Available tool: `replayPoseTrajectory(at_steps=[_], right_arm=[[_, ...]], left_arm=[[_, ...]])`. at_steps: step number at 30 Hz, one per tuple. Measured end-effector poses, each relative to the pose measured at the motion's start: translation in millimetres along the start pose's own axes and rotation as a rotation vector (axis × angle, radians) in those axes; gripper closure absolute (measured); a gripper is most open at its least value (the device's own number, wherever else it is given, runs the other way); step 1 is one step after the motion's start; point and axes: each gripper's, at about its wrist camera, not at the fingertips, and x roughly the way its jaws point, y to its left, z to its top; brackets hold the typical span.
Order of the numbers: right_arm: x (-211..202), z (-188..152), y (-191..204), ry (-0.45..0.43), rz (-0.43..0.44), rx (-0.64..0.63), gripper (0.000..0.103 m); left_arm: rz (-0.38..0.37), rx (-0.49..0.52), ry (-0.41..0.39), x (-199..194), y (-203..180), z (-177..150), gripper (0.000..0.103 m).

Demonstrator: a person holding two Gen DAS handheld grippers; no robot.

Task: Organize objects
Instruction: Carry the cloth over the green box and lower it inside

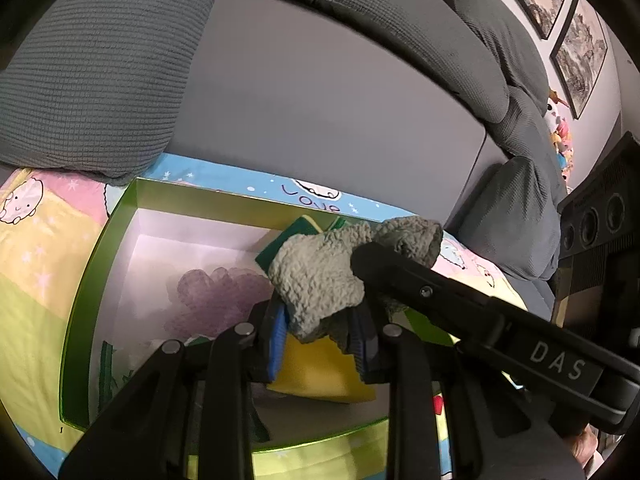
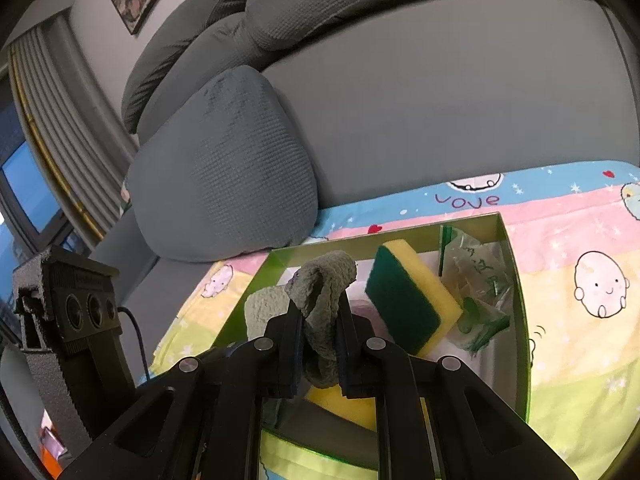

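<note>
A crumpled grey cloth (image 1: 320, 276) hangs over an open green-walled box (image 1: 86, 280), and both grippers grip it. My left gripper (image 1: 320, 320) is shut on the cloth's lower fold between its blue pads. A black finger (image 1: 420, 286) of the right gripper comes in from the right and meets the cloth's upper end. In the right wrist view my right gripper (image 2: 319, 308) is shut on the cloth (image 2: 320, 280) above the box (image 2: 515, 276). Inside lie a yellow and green sponge (image 2: 412, 300), a second yellow sponge (image 1: 320, 376) under the cloth, and a crinkled plastic bag (image 2: 476, 292).
The box rests on a cartoon-print sheet (image 2: 580, 320) in front of a grey sofa (image 1: 320, 92) with grey cushions (image 2: 224, 184). Framed pictures (image 1: 580, 40) hang on the wall, and a window with a curtain (image 2: 48, 140) stands to one side.
</note>
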Motion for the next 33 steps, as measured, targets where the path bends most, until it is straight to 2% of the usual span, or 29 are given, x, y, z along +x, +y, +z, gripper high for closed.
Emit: replayPoseTrajectory(at_steps=[22, 28, 31, 33], right_arm=[[29, -9, -16, 0.091, -0.024, 0.052, 0.088], [37, -11, -21, 0.136, -0.066, 0.057, 0.088], [39, -11, -23, 0.161, -0.100, 0.065, 0.088], [39, -9, -24, 0.173, -0.131, 0.069, 0.080]], left_arm=[[0.051, -0.016, 0.095, 26, 12, -5, 0.079], [0.084, -0.011, 0.135, 35, 14, -8, 0.079], [0.106, 0.002, 0.141, 36, 13, -8, 0.075], [0.124, 0.008, 0.144, 35, 12, -8, 0.065]])
